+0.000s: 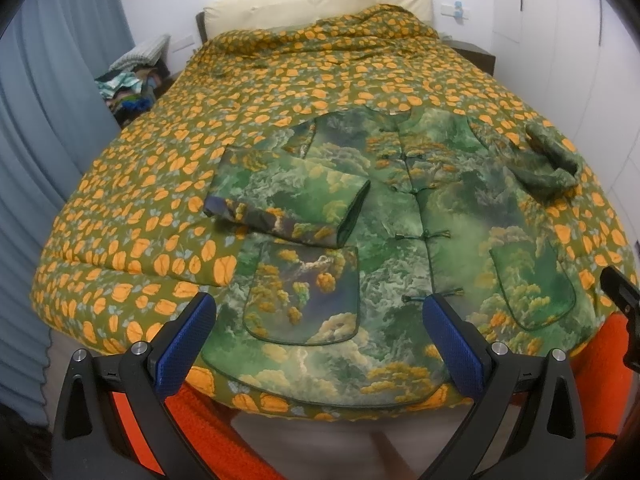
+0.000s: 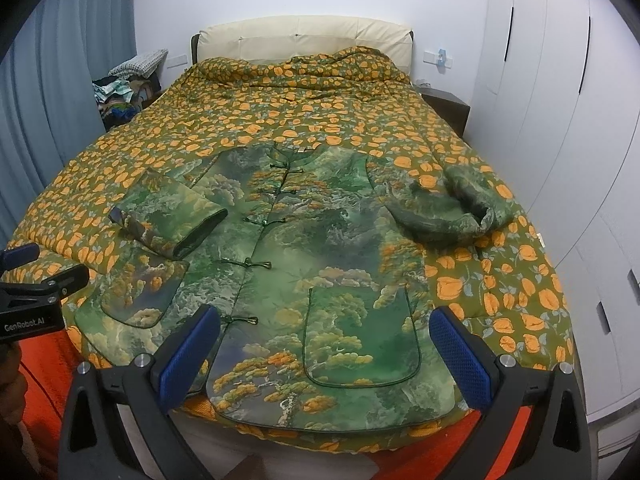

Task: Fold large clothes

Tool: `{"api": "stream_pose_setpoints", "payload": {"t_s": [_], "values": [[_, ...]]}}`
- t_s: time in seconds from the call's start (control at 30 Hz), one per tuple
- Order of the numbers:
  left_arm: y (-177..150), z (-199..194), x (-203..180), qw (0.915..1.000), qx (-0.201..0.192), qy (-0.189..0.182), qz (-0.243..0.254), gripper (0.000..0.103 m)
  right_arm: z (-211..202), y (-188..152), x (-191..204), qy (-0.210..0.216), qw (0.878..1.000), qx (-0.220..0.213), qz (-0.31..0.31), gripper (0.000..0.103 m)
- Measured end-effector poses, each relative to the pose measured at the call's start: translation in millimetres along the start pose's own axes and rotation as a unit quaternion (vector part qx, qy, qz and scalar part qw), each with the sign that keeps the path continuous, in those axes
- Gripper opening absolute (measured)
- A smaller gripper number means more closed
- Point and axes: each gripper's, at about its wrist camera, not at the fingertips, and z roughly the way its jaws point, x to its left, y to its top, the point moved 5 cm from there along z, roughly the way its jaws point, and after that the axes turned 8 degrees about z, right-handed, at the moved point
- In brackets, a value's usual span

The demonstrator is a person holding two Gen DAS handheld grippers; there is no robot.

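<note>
A green landscape-print jacket (image 1: 420, 208) with knot buttons lies face up on the bed, hem toward me; it also shows in the right wrist view (image 2: 320, 248). Its left sleeve (image 1: 288, 196) is folded across the body, above the left pocket. Its right sleeve (image 1: 552, 160) lies bunched on the quilt beside the body, also seen from the right wrist (image 2: 452, 212). My left gripper (image 1: 316, 320) is open and empty above the hem's left part. My right gripper (image 2: 324, 328) is open and empty above the right pocket (image 2: 360, 332).
The bed carries an olive quilt with orange flowers (image 2: 320, 120). A cream headboard (image 2: 304, 36) is at the far end. A pile of clothes (image 2: 120, 92) sits far left by blue curtains. A dark nightstand (image 2: 448, 108) and white wardrobes (image 2: 560, 120) stand right. An orange blanket (image 1: 192, 412) hangs below the near edge.
</note>
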Motion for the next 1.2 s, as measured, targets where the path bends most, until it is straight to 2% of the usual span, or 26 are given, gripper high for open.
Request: {"api": "stream_pose_setpoints", "payload": {"t_s": [0.43, 1.2], "values": [[7.3, 10.5, -1.0, 1.0, 0.004, 0.0, 0.004, 0.103, 9.9, -1.3, 0.8, -0.002, 1.0, 0.006, -0.004, 0.103], [-2.9, 25.9, -2.1, 0.9998, 0.017, 0.005, 0.003, 0.103, 21.8, -9.1, -4.0, -0.019, 1.0, 0.022, -0.009, 0.103]]}}
